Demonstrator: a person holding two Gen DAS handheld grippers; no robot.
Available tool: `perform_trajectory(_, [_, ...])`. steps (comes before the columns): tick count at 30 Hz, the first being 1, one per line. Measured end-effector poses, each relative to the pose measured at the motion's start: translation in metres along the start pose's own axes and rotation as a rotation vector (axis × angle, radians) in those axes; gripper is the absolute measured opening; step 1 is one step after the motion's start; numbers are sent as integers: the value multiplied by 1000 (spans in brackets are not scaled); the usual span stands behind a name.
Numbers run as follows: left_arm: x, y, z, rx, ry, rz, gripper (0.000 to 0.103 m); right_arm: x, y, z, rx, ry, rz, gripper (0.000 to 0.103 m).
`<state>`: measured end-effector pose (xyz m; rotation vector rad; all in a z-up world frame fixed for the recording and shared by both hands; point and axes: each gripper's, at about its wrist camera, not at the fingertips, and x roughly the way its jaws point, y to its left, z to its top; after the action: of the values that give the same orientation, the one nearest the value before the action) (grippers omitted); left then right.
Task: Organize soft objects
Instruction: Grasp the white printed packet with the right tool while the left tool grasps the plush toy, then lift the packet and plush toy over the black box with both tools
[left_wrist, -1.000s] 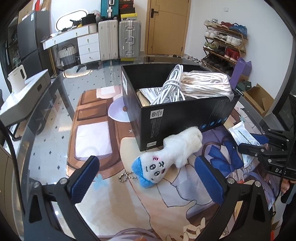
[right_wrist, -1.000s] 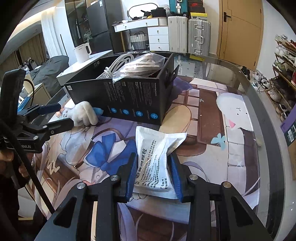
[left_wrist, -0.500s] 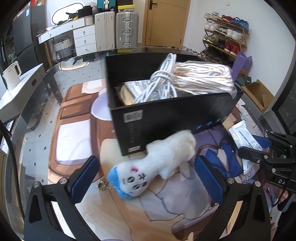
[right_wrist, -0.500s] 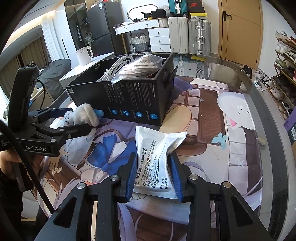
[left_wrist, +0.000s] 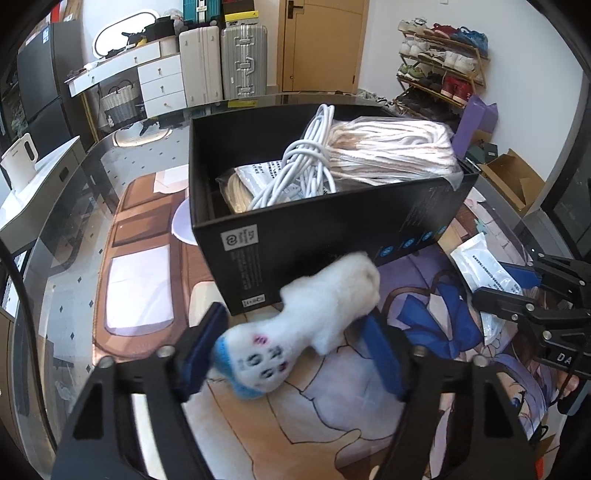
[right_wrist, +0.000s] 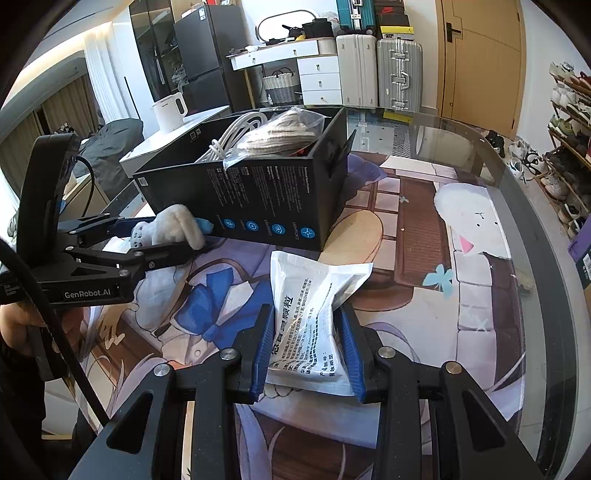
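Observation:
A white plush toy with a blue head (left_wrist: 306, 325) lies on the printed mat against the front of a black box (left_wrist: 332, 236). My left gripper (left_wrist: 295, 343) has its blue pads on both sides of the toy, shut on it; it also shows in the right wrist view (right_wrist: 173, 240). The box holds a white cable coil (left_wrist: 306, 170) and a bagged rope bundle (left_wrist: 391, 151). My right gripper (right_wrist: 306, 350) is shut on a white printed pouch (right_wrist: 310, 317) that rests on the mat in front of the box (right_wrist: 258, 192).
The glass table edge (right_wrist: 546, 258) curves round at the right. A white kettle (right_wrist: 170, 110) stands on a side unit beyond the box. Suitcases, drawers and a shoe rack line the room's walls behind.
My left gripper has moved forward around the plush toy and closed on it. The toy has turned and shifted a little. The right gripper and pouch have stayed put.

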<state>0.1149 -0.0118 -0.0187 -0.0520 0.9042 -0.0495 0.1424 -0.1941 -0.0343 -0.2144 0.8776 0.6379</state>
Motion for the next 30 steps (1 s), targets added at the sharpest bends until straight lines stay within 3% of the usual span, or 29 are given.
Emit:
perform_trajectory(5, [-5, 2, -2, 10, -7, -26, 55, 0, 1, 0, -4, 0, -5, 35])
perform_trajectory(14, [-15, -7, -12, 56, -13, -55, 54, -1, 2, 0, -5, -5, -7, 35])
perform_trajectory(30, [-41, -5, -18, 27, -87, -62, 54, -11, 2, 3, 6, -43, 34, 35])
